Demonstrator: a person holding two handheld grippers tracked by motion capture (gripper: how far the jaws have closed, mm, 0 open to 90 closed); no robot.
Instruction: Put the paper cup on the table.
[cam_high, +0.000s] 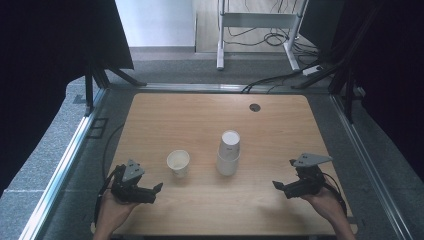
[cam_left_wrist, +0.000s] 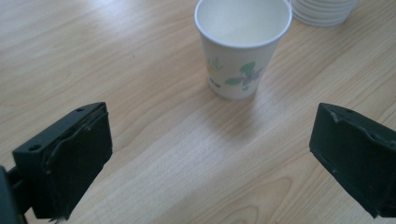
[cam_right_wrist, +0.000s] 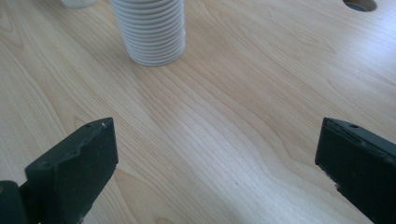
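A single paper cup (cam_high: 178, 162) stands upright a little left of the middle of the high view, its mouth open and nothing visible inside; in the left gripper view it (cam_left_wrist: 242, 46) sits at the upper centre, white with a small flower print on its side. Just right of it in the high view stands a stack of paper cups (cam_high: 228, 152), mouth down, the ribbed rims piled one over another; the right gripper view shows that stack (cam_right_wrist: 150, 30) at the upper left. The two are near each other but apart.

Both stand on a light wood-grain tabletop (cam_high: 210, 117) with rounded corners and a dark cable hole (cam_high: 255, 107) near its far edge. Grey carpet (cam_high: 50, 150) surrounds it, metal rails run along both sides, black curtains fill the upper corners, and a white frame with loose cables stands at the top centre.

The left tool (cam_high: 155, 192) lies at the lower left of the high view, held in a hand, jaws spread wide and gripping nothing; the single cup is just beyond and to the right of its tips. The right tool (cam_high: 278, 187) is at the lower right, also wide open and empty, pointing left, with the stack well apart toward the upper left of it.
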